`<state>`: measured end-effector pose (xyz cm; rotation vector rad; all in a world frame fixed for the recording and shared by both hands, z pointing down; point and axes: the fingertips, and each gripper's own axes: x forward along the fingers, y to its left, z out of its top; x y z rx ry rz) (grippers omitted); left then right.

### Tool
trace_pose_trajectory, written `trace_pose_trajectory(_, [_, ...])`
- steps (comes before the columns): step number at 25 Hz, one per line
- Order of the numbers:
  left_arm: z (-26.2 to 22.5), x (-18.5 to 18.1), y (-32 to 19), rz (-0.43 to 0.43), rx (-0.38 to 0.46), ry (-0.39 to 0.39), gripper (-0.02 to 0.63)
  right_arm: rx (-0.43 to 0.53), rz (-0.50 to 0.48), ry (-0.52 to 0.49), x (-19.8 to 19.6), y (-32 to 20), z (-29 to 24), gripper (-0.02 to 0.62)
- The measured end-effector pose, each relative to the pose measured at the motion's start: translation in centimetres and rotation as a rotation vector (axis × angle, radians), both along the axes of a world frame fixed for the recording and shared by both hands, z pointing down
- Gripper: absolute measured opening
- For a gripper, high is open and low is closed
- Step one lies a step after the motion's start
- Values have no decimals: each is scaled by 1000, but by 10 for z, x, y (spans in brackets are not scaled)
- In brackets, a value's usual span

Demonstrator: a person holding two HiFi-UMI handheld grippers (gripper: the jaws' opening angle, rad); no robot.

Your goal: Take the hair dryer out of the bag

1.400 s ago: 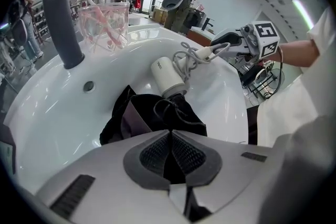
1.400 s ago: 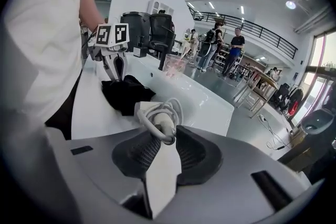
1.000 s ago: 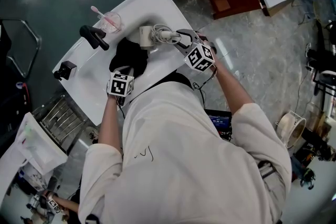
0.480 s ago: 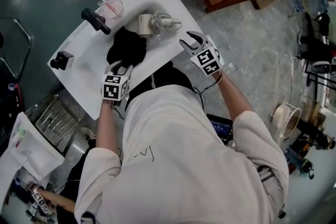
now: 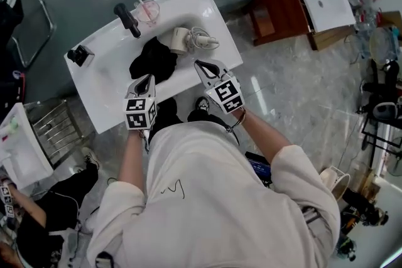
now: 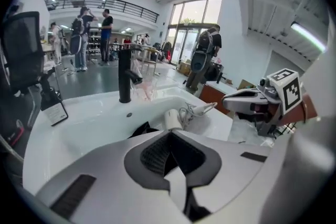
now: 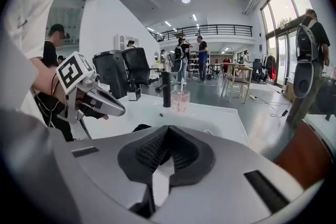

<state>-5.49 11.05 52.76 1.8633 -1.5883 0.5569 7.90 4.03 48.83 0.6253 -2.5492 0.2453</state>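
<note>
The white hair dryer (image 5: 187, 41) lies on the white sink counter (image 5: 107, 88) with its cord bunched beside it, just right of the crumpled black bag (image 5: 152, 60). My left gripper (image 5: 149, 78) hovers at the bag's near edge and my right gripper (image 5: 200, 64) hangs near the counter's front right. Both are lifted clear of the counter. Their jaws have just been closing and now meet with nothing between them. The left gripper view shows its shut left gripper (image 6: 169, 135) above the hair dryer (image 6: 172, 118) and the bag (image 6: 140, 129). The right gripper (image 7: 168, 131) is shut too.
A black faucet (image 5: 127, 19) and a clear cup with a pink toothbrush (image 5: 148, 9) stand at the counter's back. A small black holder (image 5: 78, 55) sits at its left end. A wire rack (image 5: 58, 128) is on the floor at left, and a wooden cabinet (image 5: 282, 12) stands at right.
Both grippers pulled back from the sink towards the person and rose. The right gripper left the hair dryer lying on the counter. Both pairs of jaws went from open to shut.
</note>
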Motion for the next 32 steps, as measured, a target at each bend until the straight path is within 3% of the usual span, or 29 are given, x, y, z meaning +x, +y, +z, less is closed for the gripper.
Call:
trace_pose_trajectory(4, [-37,25,-7,-152,116,-47,20,27,-11,-100,1,-3,-28,-3])
trace_pose_trajectory(11, [-127,78,17,-332,337,-83,20,162,22,-242,45,5,-119,-3])
trace_pose_trajectory(14, [-173,90,21,-347,428,-114,20,292,-9,-304,58,11,-158,-3])
trace_pose_trajectory(16, [-200,95,17,-347,479,-139,20,326,-5,-352,64,13,-183,-3])
trace_pose_trajectory(21, [-238,101,18,-333,563,-166,20,339,12,-403,71,26,-211,-3])
trace_pose_trajectory(32, [-254,73,43,-303,597,-162,20,327,32,-374,52,51,-215,-3])
